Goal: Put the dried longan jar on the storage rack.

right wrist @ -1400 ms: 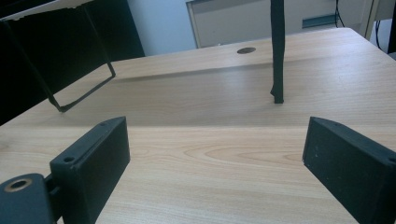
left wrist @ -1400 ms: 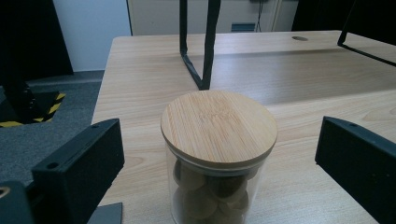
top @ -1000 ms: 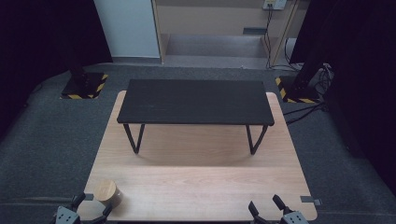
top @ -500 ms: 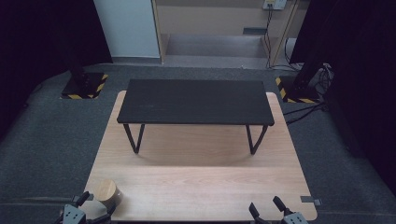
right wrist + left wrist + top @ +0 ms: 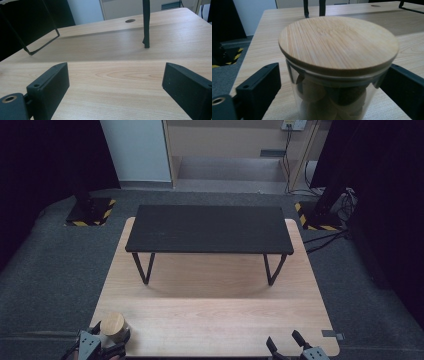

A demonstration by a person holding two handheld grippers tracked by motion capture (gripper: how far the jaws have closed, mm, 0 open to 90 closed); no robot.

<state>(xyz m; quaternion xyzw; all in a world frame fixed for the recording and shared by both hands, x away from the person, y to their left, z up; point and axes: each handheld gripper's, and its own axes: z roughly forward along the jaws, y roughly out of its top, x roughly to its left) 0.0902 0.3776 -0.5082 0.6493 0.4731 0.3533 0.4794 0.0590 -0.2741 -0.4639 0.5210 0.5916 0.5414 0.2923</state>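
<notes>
Left gripper [image 5: 332, 82] spread wide, straddling lidded glass jar [image 5: 337, 67] at table's [image 5: 210, 320] 7 o'clock corner, seemingly pre-grasp. Right gripper [image 5: 116, 85] spread, empty, idle at 5 o'clock.

Pretty dim room overall. The light wood table [image 5: 215, 320] sits on dark grey carpet [image 5: 55, 270], and a low black bench-style shelf [image 5: 209, 228] on thin metal legs stands on its far half. Behind that there's a pale blue-white panel [image 5: 136, 150] next to a beige wall section [image 5: 225, 140] with a recessed ledge. Black stands with yellow-and-black hazard-striped bases [image 5: 91, 212] sit at both far corners. Cables [image 5: 320, 240] trail across the carpet on the right, running up to a wall socket [image 5: 293, 124]. Both sides fade into near-black.
</notes>
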